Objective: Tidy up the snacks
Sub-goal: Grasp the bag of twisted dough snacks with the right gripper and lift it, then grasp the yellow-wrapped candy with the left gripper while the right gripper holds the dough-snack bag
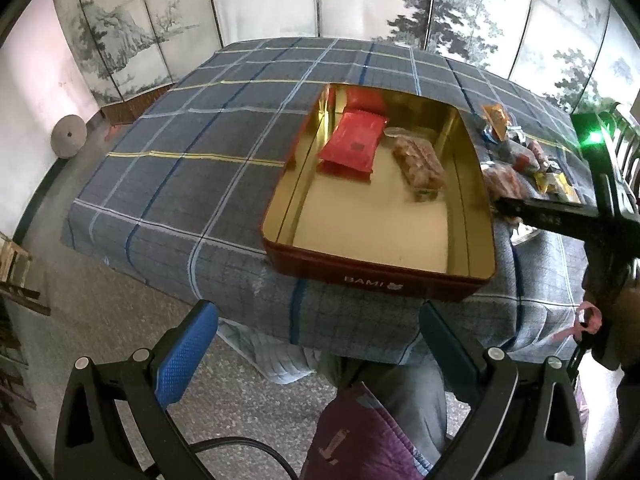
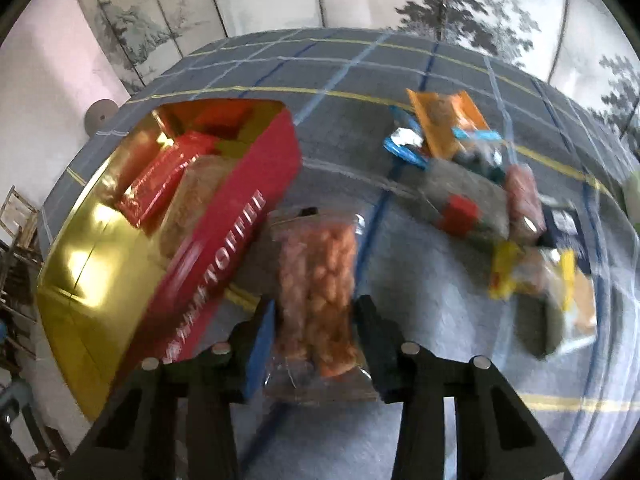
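Here my right claw (image 2: 316, 332) has pinched in on the clear bag of orange snacks (image 2: 316, 280) beside the red tin (image 2: 224, 216), ready to lift it in; my left claw (image 1: 320, 344) hangs wide and empty (waiting off the table edge).

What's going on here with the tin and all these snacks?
A person is sorting snacks into a red tin on a checked tablecloth. The right tongs straddle a clear bag of peanuts beside the tin. The left tongs are open and empty. A red packet and another bag of nuts are already inside.
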Demonstrator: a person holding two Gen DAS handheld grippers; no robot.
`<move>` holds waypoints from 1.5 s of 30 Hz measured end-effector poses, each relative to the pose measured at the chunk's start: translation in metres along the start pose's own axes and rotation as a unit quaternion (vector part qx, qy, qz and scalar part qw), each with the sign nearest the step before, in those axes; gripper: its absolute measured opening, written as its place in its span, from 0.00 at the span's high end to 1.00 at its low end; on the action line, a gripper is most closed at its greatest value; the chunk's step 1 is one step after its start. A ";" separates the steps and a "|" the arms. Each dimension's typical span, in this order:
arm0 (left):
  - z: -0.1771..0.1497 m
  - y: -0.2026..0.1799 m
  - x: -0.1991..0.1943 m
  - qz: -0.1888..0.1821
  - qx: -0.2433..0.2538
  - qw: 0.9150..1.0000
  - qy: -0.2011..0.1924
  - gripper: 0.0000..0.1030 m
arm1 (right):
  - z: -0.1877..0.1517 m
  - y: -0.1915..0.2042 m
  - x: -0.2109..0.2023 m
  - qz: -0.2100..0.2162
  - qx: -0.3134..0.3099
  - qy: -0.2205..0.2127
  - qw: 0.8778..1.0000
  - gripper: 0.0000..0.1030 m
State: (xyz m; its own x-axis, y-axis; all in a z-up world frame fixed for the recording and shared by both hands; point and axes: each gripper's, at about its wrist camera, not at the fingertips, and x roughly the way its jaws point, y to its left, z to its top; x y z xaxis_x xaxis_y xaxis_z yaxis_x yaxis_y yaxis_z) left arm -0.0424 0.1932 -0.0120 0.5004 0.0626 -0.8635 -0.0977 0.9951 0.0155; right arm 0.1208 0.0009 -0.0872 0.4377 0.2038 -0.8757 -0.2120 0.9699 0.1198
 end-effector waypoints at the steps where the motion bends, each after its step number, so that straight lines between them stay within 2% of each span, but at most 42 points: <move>1: 0.000 -0.001 0.001 -0.002 0.000 1.000 0.002 0.04 | -0.004 -0.006 -0.003 -0.003 0.005 0.001 1.000 0.61; 5: 0.000 -0.004 0.001 -0.001 0.004 1.000 0.005 0.03 | -0.003 -0.017 -0.004 0.003 0.028 -0.001 1.000 0.55; 7: 0.000 -0.005 0.000 0.000 0.007 1.000 0.005 0.03 | 0.000 -0.016 -0.002 -0.008 0.027 -0.003 1.000 0.47; 10: 0.001 -0.008 -0.001 0.003 0.011 1.000 0.003 0.04 | 0.006 -0.010 0.004 -0.022 0.012 -0.008 1.000 0.43; 11: 0.002 -0.009 -0.003 0.002 0.014 1.000 -0.001 0.04 | 0.007 -0.007 0.005 -0.027 0.005 -0.007 1.000 0.45; 12: 0.002 -0.012 -0.004 0.000 0.019 1.000 -0.005 0.04 | 0.006 -0.004 0.005 -0.034 -0.002 -0.009 0.999 0.56; 13: 0.003 -0.016 -0.007 -0.003 0.029 1.000 -0.010 0.04 | 0.002 -0.002 0.004 -0.048 -0.015 -0.015 0.999 0.61; 17: 0.005 -0.035 -0.018 -0.022 0.062 0.998 -0.024 0.04 | -0.029 -0.012 -0.016 -0.031 -0.032 -0.029 0.999 0.61; 20: 0.006 -0.056 -0.024 -0.041 0.089 0.995 -0.027 0.04 | -0.060 -0.050 -0.044 -0.028 -0.003 -0.042 0.999 0.61; 23: 0.011 -0.078 -0.027 -0.072 0.112 0.991 -0.019 0.04 | -0.086 -0.116 -0.079 -0.062 0.056 -0.061 0.995 0.61; 27: 0.028 -0.106 -0.028 -0.142 0.122 0.982 0.001 0.04 | -0.109 -0.205 -0.112 -0.125 0.126 -0.075 0.981 0.61; 32: 0.058 -0.142 -0.025 -0.152 0.144 0.978 0.004 0.04 | -0.117 -0.272 -0.119 -0.166 0.158 -0.084 0.970 0.61; 36: 0.094 -0.165 0.001 -0.179 0.122 0.975 0.048 0.04 | -0.115 -0.299 -0.111 -0.176 0.170 -0.094 0.965 0.61; 40: 0.123 -0.189 0.029 -0.181 0.113 0.974 0.082 0.04 | -0.110 -0.312 -0.100 -0.165 0.178 -0.098 0.965 0.61; 45: 0.129 -0.228 0.061 -0.221 0.119 0.958 0.140 0.04 | -0.109 -0.317 -0.094 -0.156 0.172 -0.107 0.967 0.61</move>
State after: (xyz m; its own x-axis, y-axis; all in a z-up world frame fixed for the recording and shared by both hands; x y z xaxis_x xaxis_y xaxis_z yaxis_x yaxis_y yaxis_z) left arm 0.1212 -0.0200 -0.0029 0.1947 -0.3596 -0.9126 0.2865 0.9107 -0.2977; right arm 0.0516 -0.3399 -0.0943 0.6111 -0.1195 -0.7825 0.2475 0.9678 0.0455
